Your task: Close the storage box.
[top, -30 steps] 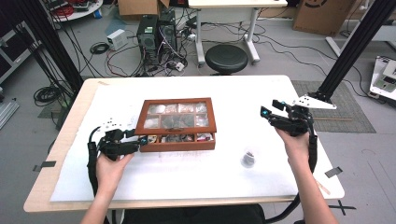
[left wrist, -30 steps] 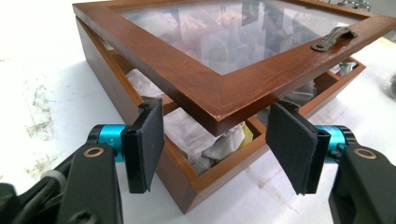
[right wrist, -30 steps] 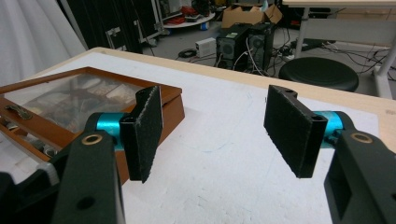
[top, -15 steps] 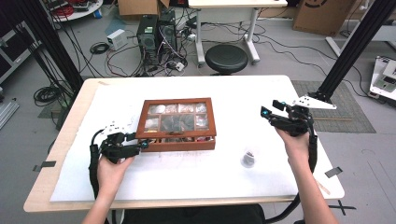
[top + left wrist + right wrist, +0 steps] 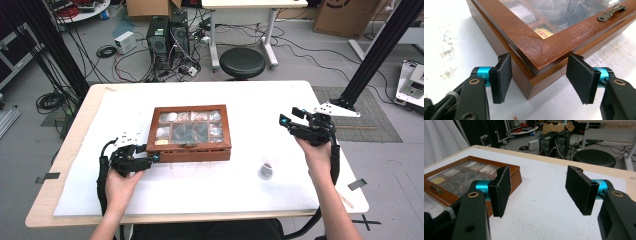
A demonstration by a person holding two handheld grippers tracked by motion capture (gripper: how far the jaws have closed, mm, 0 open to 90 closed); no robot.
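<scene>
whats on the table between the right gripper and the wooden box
In the high view, bare white table lies between the right gripper and wooden box.

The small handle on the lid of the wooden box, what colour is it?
The handle is dark bronze-brown metal, clearest in the left gripper view.

I see a grey floor (image 5: 310, 55) behind my white table (image 5: 280, 95). A round black stool (image 5: 242, 62) stands there, near two dark computer towers (image 5: 167, 35) with lots of tangled cables (image 5: 130, 60). Cardboard boxes (image 5: 342, 17) sit further back.
</scene>
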